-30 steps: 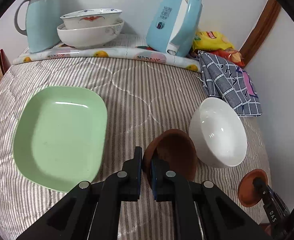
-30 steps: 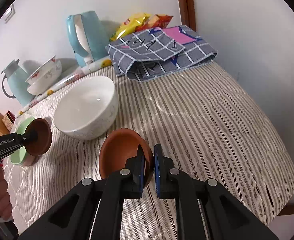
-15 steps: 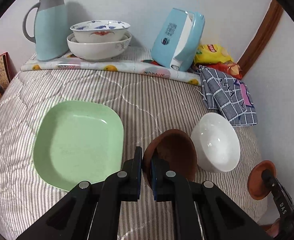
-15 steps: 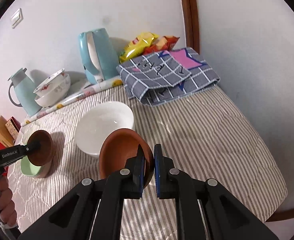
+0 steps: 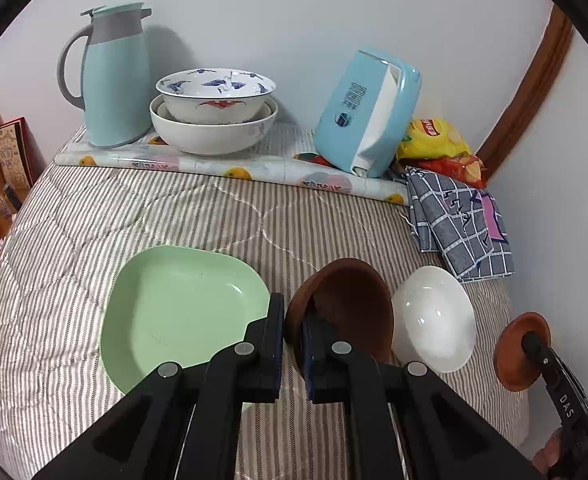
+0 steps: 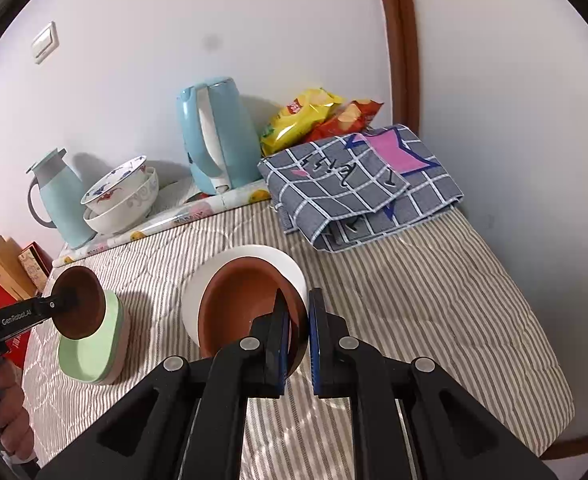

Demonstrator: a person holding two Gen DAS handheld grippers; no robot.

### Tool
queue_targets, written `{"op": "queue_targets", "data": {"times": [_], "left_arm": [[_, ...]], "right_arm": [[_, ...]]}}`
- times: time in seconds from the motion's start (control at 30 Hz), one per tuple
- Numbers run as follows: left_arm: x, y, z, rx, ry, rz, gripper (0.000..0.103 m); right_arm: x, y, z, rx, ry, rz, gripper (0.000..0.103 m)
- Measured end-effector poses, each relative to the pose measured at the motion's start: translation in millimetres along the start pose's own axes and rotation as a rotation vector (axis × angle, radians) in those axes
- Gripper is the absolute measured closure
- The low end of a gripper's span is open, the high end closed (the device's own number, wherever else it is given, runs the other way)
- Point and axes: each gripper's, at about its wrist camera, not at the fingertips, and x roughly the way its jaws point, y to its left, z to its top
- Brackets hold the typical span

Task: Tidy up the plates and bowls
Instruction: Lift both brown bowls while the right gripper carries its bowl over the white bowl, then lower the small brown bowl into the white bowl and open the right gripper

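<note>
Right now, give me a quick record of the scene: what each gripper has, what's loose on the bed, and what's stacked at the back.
left gripper: shut on brown bowl rim
right gripper: shut on second brown bowl rim
loose on bed: green plate, white bowl
back stack: patterned bowl nested in larger white bowl
beside stack: jug, kettle
right corner: checked cloth, snack bags

Even, soft indoor light; both views sharp, with faint glare on the white bowl [image 5: 434, 316] and fisheye bending with dark corners.
</note>
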Motion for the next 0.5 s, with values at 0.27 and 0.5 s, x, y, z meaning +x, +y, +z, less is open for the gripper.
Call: {"op": "queue_targets", "data": {"times": [0.27,0.5], "left_arm": [[3,12,7,-0.015,0.0,0.02,0.095],[13,9,10,-0.009,0.022,0.008,0.095]], "right_arm": [[17,13,5,-0.021,0.021,0.013,0.094],[33,20,6,-0.036,0.047,0.017,0.094]]}}
